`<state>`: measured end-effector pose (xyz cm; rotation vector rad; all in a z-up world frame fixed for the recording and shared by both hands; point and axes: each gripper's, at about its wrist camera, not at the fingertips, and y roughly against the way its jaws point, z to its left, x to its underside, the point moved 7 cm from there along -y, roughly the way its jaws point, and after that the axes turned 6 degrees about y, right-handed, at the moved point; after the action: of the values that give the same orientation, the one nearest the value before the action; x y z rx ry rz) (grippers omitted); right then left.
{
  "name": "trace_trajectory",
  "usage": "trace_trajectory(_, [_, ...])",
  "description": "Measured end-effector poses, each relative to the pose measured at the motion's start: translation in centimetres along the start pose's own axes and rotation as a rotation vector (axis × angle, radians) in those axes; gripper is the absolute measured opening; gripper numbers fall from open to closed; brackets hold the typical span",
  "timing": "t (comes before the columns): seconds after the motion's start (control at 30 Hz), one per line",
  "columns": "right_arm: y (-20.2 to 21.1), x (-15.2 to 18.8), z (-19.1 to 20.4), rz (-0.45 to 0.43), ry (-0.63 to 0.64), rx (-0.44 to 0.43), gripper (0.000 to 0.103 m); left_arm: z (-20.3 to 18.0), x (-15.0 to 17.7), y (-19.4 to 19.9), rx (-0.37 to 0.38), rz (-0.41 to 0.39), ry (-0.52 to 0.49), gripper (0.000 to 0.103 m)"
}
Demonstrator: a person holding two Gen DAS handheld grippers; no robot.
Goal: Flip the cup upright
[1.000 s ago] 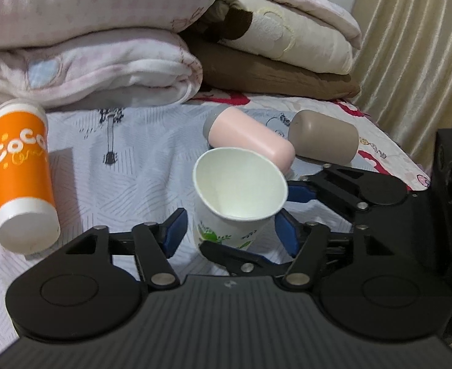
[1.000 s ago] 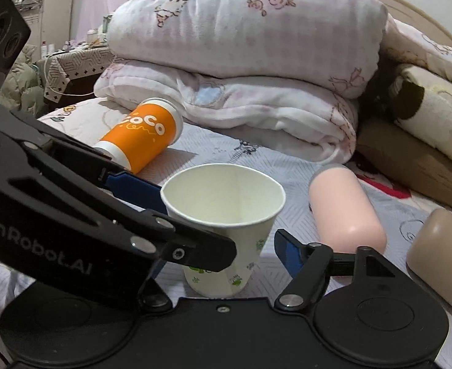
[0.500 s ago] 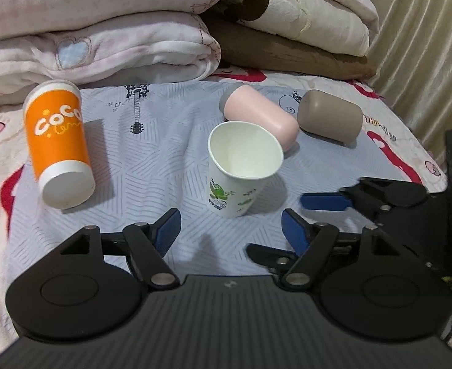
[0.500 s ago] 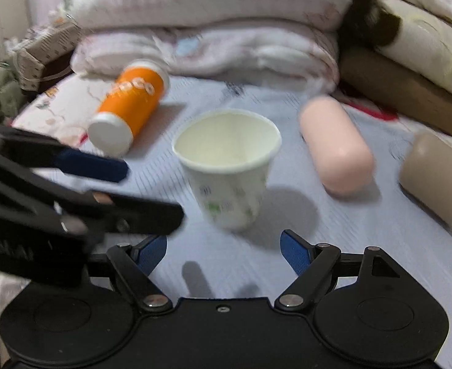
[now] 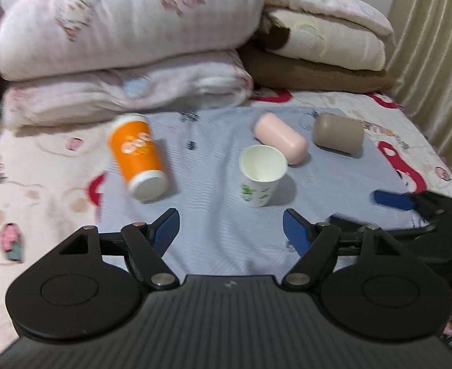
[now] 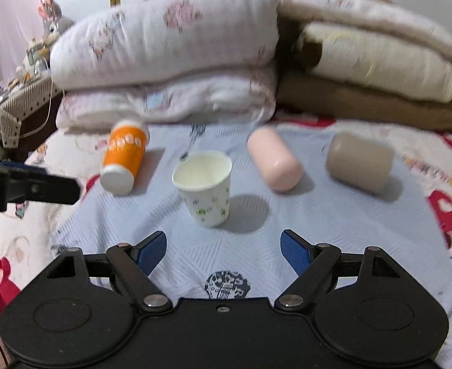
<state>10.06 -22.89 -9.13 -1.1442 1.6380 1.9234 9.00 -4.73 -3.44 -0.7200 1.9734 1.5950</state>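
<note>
A white paper cup [image 5: 261, 175] with green print stands upright on the blue bed sheet, mouth up; it also shows in the right wrist view [image 6: 206, 187]. My left gripper [image 5: 230, 229] is open and empty, well short of the cup. My right gripper [image 6: 223, 247] is open and empty, also short of the cup. One blue pad of the right gripper [image 5: 392, 200] shows at the right of the left wrist view. A finger of the left gripper [image 6: 32, 184] shows at the left of the right wrist view.
An orange cup [image 5: 136, 156] lies on its side left of the paper cup. A pink cup [image 5: 279, 138] and a tan cup [image 5: 338, 133] lie on their sides behind and right. Folded quilts [image 5: 127, 46] are stacked at the back. A curtain [image 5: 435, 46] hangs at the right.
Both grippers have pulled back from the paper cup, which stays standing upright on the sheet. The cup now looks smaller and farther in both views.
</note>
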Motion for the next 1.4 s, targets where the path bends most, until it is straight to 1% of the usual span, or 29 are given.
trace_trajectory(0.1, [2.6,-0.8,-0.1,-0.056,-0.029,0.063,0.085,0.5,0.4,1.8,-0.029,-0.004,0.022,0.076])
trace_trajectory(0.17, [4.1,-1.2,0.1,-0.087,-0.041,0.083,0.085,0.8,0.8,2.5,-0.042,-0.001,0.033,0.076])
trace_trajectory(0.23, [5.7,-1.4,0.3,-0.111,-0.044,0.096,0.085,1.0,1.2,3.1,-0.061,0.002,0.047,0.079])
trace_trajectory(0.33, [8.2,-1.1,0.7,-0.129,-0.024,0.149,0.085,1.2,2.1,4.0,-0.095,-0.006,0.066,0.083])
trace_trajectory(0.47, [10.9,-0.5,1.5,-0.149,-0.022,0.159,0.085,1.4,3.4,5.3,-0.093,-0.011,0.084,0.088])
trace_trajectory(0.57, [12.3,-0.5,2.1,-0.159,-0.003,0.190,0.085,1.3,4.1,5.9,-0.104,-0.017,0.079,0.093])
trace_trajectory(0.63, [12.8,-0.7,2.5,-0.157,0.003,0.202,0.085,1.3,4.5,6.3,-0.114,-0.016,0.076,0.097])
trace_trajectory(0.67, [13.1,-0.7,2.7,-0.155,0.004,0.200,0.087,1.3,4.6,6.4,-0.114,-0.015,0.078,0.098])
trace_trajectory(0.7, [13.3,-0.8,2.9,-0.153,0.003,0.201,0.091,1.3,4.8,6.6,-0.112,-0.013,0.081,0.099])
trace_trajectory(0.83, [13.8,-1.0,3.4,-0.153,-0.010,0.226,0.102,1.4,5.0,7.0,-0.106,-0.006,0.092,0.100])
trace_trajectory(0.87, [13.8,-0.9,3.4,-0.150,-0.020,0.237,0.103,1.4,5.1,7.0,-0.110,-0.001,0.093,0.100])
trace_trajectory(1.0, [13.6,-0.5,3.4,-0.112,-0.038,0.274,0.103,1.9,5.3,7.1,-0.122,0.022,0.112,0.101])
trace_trajectory(1.2, [13.0,0.0,3.2,-0.075,-0.071,0.273,0.103,2.5,5.5,7.0,-0.155,0.048,0.123,0.101])
trace_trajectory(1.33, [12.9,0.2,3.1,-0.051,-0.086,0.297,0.103,2.8,5.4,7.5,-0.140,0.054,0.144,0.101])
trace_trajectory(1.4, [13.0,0.2,3.2,-0.046,-0.089,0.309,0.103,2.9,5.3,7.7,-0.150,0.048,0.141,0.101])
